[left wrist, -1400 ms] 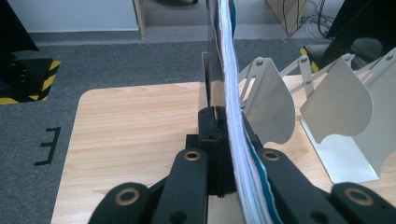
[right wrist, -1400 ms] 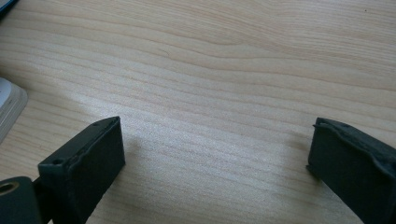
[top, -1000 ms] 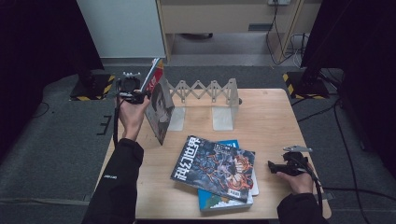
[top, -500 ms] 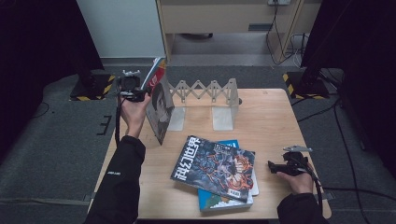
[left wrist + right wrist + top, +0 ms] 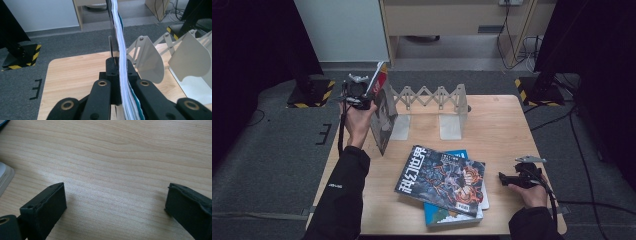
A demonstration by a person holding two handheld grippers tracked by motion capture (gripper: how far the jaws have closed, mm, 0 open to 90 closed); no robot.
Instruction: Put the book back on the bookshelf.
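My left gripper [image 5: 362, 96] is raised over the table's far left and is shut on the top edge of a thin book [image 5: 384, 120]. The book stands upright on its lower edge, just left of a white accordion book rack [image 5: 432, 96]. In the left gripper view the page edges [image 5: 119, 50] run straight up between the jaws of my left gripper [image 5: 120, 71], with the rack's rounded dividers [image 5: 150, 62] to the right. My right gripper [image 5: 508, 179] rests on the table at the near right. It is open, and in its own view my right gripper [image 5: 115, 202] has bare wood [image 5: 112, 150] between its jaws.
A dark-covered magazine [image 5: 444, 181] lies on a blue book [image 5: 449, 216] at the table's near middle. A pale book corner [image 5: 4, 178] shows left of the right gripper. Cabinets and black stands with hazard stripes [image 5: 312, 95] flank the table.
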